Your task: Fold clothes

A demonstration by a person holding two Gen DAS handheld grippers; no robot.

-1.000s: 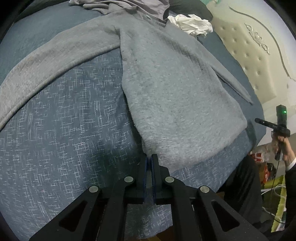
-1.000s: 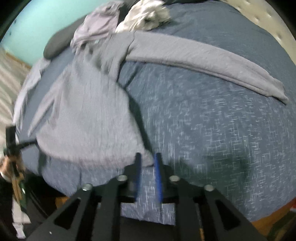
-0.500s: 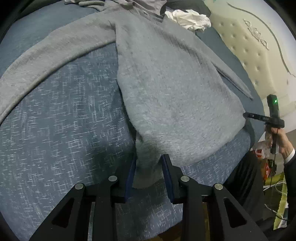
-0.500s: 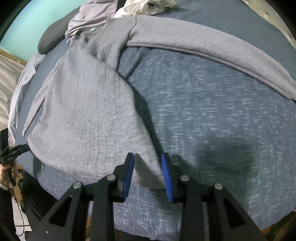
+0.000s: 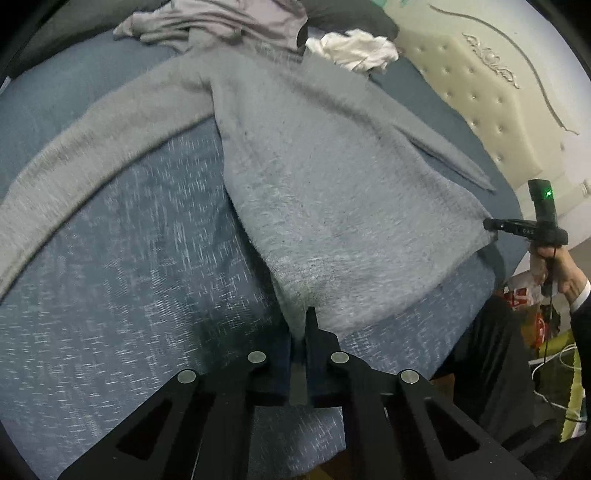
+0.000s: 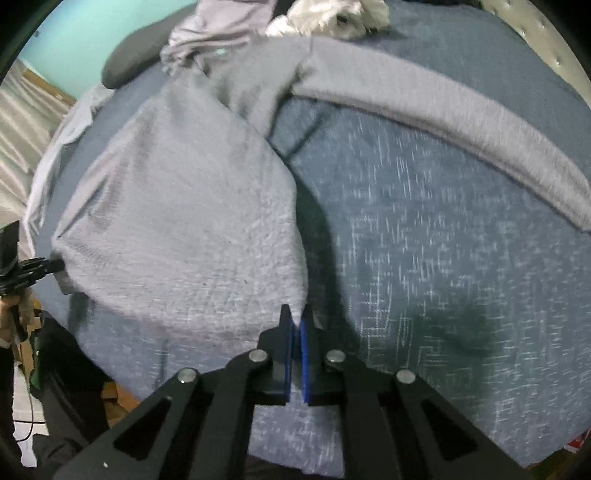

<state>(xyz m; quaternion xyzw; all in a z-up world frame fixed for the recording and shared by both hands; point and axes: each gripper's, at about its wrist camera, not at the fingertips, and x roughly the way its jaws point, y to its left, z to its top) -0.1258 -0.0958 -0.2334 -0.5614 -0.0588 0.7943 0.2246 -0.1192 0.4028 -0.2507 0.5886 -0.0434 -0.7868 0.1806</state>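
Note:
A grey sweater (image 5: 332,206) lies spread face down on the blue bedcover (image 5: 129,277), with one sleeve (image 5: 92,147) stretched out to the left. My left gripper (image 5: 301,325) is closing its jaws on one corner of the bottom hem, and the pads pinch the cloth. In the right wrist view the same sweater (image 6: 184,229) has its other sleeve (image 6: 461,125) reaching right. My right gripper (image 6: 295,317) is closing on the opposite hem corner, with the cloth nipped between its blue pads. Each gripper also shows in the other's view, the right gripper (image 5: 495,224) and the left gripper (image 6: 55,264), at the hem's far ends.
A lilac garment (image 5: 229,22) and a crumpled white one (image 5: 354,48) lie heaped at the far end of the bed. A black pillow (image 6: 125,62) sits behind them. A cream tufted headboard (image 5: 480,85) runs along the right. Bags and cables (image 5: 524,295) clutter the floor.
Half a second ago both grippers stood open around the hem corners; now both have closed on the cloth. The left one has lifted a little and the hem is pulled taut.

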